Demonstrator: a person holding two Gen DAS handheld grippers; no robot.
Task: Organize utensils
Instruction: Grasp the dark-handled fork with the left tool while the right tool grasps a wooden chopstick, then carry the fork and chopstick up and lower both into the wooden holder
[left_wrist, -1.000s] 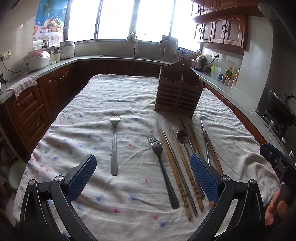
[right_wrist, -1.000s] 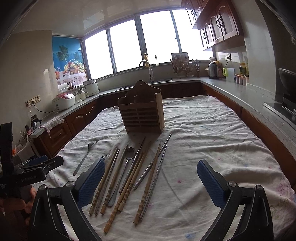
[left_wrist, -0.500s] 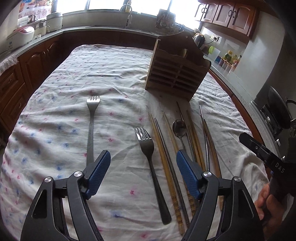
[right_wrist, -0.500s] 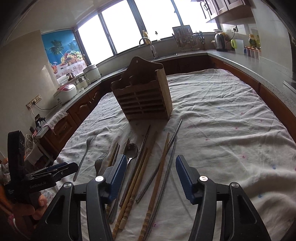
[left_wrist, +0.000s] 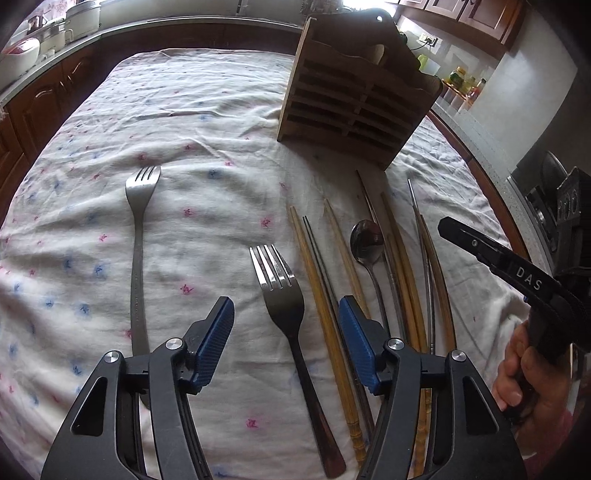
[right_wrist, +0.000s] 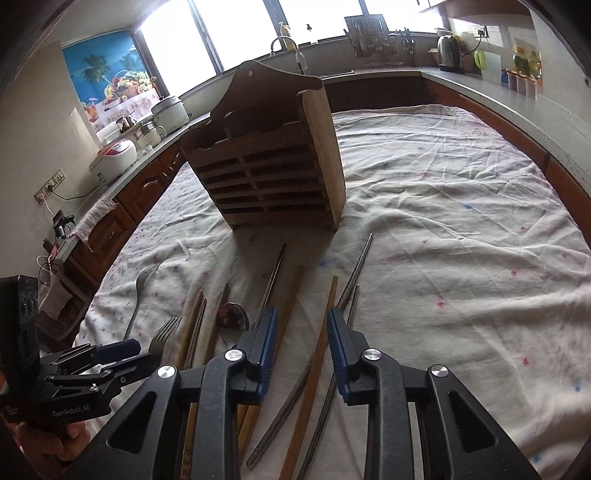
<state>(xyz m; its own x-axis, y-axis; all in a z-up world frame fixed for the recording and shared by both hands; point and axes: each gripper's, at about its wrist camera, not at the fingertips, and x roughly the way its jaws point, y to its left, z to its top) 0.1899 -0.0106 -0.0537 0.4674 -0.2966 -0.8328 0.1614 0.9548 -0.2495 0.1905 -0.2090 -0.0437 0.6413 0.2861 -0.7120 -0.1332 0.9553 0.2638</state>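
both grippers have dropped closer to the cloth and narrowed. left gripper (left_wrist: 286, 334) hangs with jaws apart astride the dark fork (left_wrist: 282, 295), not yet touching. right gripper (right_wrist: 302, 345) is likewise parted over a wooden chopstick (right_wrist: 321, 343). likely two pickups are coming, bound for the wooden holder (left_wrist: 354, 99) beyond. handle ends hide under the fingers; the holder's compartments cannot be made out.

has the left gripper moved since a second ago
Yes. The left gripper has dropped forward toward the cloth, its fingers now closer together and straddling the dark-handled fork, judged against the wooden holder.
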